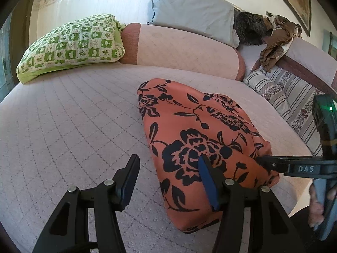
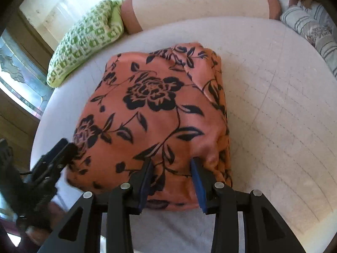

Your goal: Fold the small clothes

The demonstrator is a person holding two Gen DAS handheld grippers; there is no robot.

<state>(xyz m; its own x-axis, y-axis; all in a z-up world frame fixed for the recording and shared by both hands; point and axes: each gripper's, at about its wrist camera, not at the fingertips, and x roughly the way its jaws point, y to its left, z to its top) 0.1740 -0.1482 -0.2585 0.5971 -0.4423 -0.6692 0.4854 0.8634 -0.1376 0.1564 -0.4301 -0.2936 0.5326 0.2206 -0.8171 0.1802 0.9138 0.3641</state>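
- One folded garment, orange cloth with a slight sheen and a black flower-and-leaf print, lies as a plump, rounded rectangle on the bed, near its front edge.
- The bed cover is pale lilac, quilted in a grid of stitched squares, with a raised dotted texture close to the cameras.
- The left gripper has its black fingers, lined with blue pads, standing well apart; one finger is over the bare quilt, the other over the garment's near corner, and nothing is gripped between them.
- The right gripper has its fingers narrower, set on the garment's near edge with a fold of orange cloth between the blue pads; whether the pads press it I cannot tell.
- Around it: a green-and-white checked pillow to the left, a long pink bolster with darker ends behind, and a striped, flowered cushion to the right.
- The left wrist view alone shows a pale blue pillow leaning on the wall, a dark furry thing and a crumpled brown cloth on the headboard side, and a framed picture high on the wall.
- The left wrist view also catches the right gripper from the side, reaching in over the garment's right corner, with the hand that holds it at the frame edge.
- The right wrist view alone shows a patterned glass window at left and the whole top face of the garment.
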